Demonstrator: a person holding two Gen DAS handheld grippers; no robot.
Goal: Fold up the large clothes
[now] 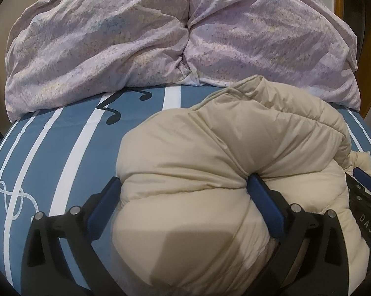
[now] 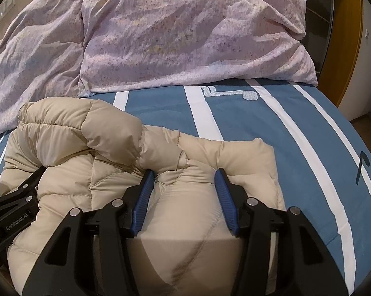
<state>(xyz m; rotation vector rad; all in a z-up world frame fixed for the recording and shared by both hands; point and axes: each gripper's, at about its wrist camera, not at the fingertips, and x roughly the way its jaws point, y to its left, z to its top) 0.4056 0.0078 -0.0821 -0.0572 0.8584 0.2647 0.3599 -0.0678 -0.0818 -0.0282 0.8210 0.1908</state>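
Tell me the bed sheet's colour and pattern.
Bed sheet: blue with white stripes and music-note motifs, clearest in the right wrist view.

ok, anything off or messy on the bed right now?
Nothing damaged or spilled. The beige puffer jacket is a bunched heap rather than a flat fold, a bulge of it between the pads of the left gripper and another in the right gripper. The lilac duvet behind it lies rumpled.

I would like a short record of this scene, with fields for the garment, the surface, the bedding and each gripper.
garment: beige puffer jacket, bunched up
surface: blue sheet with white stripes
behind: crumpled pink bedding
left gripper: wide, pads against a jacket bulge
right gripper: narrower, clamped on a jacket fold
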